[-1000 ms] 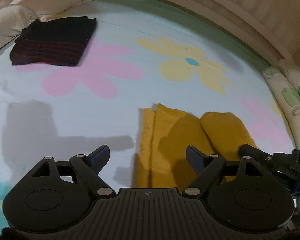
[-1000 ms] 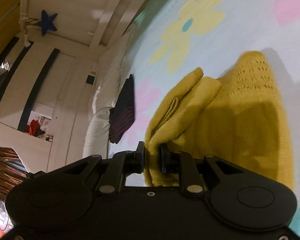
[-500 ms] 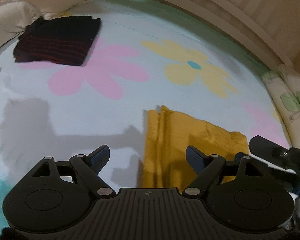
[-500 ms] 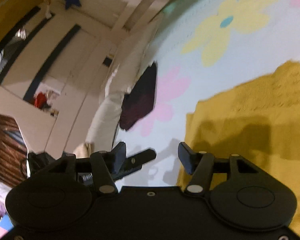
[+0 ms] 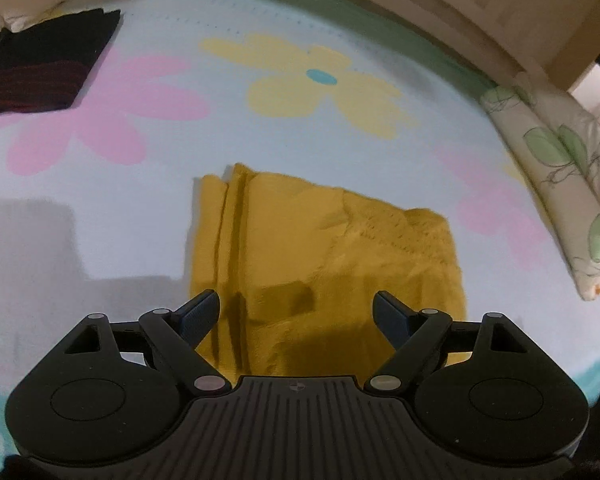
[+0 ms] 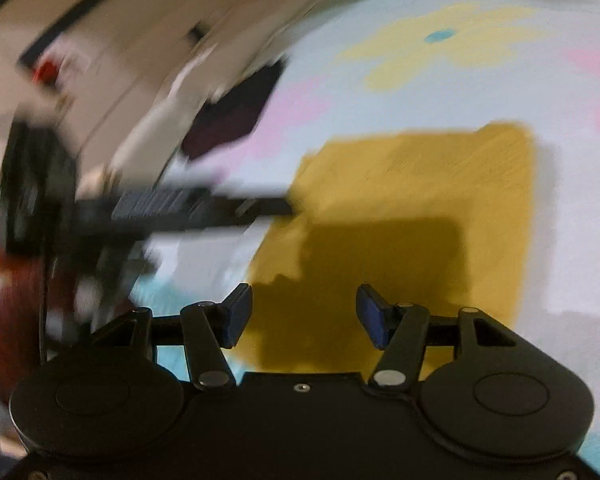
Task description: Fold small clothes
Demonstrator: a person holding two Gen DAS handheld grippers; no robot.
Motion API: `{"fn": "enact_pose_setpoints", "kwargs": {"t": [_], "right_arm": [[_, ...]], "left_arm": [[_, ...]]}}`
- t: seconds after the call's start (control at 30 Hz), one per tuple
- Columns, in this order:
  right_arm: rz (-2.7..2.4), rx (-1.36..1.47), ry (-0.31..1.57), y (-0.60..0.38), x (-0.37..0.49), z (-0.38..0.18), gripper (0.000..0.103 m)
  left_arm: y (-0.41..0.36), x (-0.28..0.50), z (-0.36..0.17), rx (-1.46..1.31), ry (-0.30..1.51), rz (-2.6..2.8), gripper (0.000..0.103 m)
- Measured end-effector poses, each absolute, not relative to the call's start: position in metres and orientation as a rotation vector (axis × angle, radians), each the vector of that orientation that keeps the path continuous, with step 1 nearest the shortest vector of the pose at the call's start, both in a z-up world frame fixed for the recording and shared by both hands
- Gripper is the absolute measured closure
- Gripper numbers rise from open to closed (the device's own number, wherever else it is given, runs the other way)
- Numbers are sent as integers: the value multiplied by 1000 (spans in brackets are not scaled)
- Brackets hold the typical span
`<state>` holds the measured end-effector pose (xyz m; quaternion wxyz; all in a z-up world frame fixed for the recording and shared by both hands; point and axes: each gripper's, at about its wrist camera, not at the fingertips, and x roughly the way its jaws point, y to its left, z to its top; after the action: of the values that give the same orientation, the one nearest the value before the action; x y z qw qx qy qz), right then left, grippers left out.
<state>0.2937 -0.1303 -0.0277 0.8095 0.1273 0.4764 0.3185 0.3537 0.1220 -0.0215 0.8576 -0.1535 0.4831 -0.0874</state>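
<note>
Mustard folded garment (image 5: pixel 324 248) flat on floral sheet (image 5: pixel 148 216), left gripper (image 5: pixel 296 312) and right gripper (image 6: pixel 300 312) poised above, tongs wide, empty

Mustard garment (image 5: pixel 328 248): matt knitted cloth. Flowered sheet (image 5: pixel 100 184): smooth matt fabric. Left gripper (image 5: pixel 296 312): matt black plastic, ribbed body at 6 o'clock.

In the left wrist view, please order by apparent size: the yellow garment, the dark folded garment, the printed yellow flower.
1. Yellow garment, though it lies nearest the camera.
2 and 3. Yellow flower and dark garment look alike; the garment is cut off at the edge.
</note>
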Motion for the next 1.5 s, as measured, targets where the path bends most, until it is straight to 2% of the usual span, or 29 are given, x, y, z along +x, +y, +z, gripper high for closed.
{"fn": "enact_pose_setpoints", "kwargs": {"t": [0.13, 0.33, 0.67, 0.7, 0.73, 0.8, 1.03, 1.13, 1.2, 1.5], "right_arm": [[838, 176, 1033, -93, 269, -37, 40], [769, -123, 806, -78, 237, -11, 40], [699, -369, 737, -43, 217, -26, 44], [688, -385, 732, -40, 218, -27, 53], [676, -394, 736, -39, 219, -27, 70], [647, -382, 760, -40, 227, -27, 87], [596, -145, 730, -79, 247, 3, 87], [578, -79, 737, -93, 252, 9, 87], [573, -54, 746, -96, 258, 7, 87], [590, -48, 750, -99, 249, 9, 87]], "left_arm": [[129, 354, -23, -322, 1019, -164, 20], [145, 354, -23, -343, 1018, -127, 20], [151, 354, -24, -361, 1036, -158, 19], [150, 353, -24, -363, 1038, -169, 19], [149, 353, -23, -363, 1041, -182, 19], [146, 353, -23, -378, 1044, -213, 19], [146, 354, -30, -473, 1084, -268, 17], [142, 355, -35, -481, 1119, -278, 13], [140, 356, -40, -499, 1141, -281, 10], [137, 365, -54, -681, 1128, -285, 10]]}}
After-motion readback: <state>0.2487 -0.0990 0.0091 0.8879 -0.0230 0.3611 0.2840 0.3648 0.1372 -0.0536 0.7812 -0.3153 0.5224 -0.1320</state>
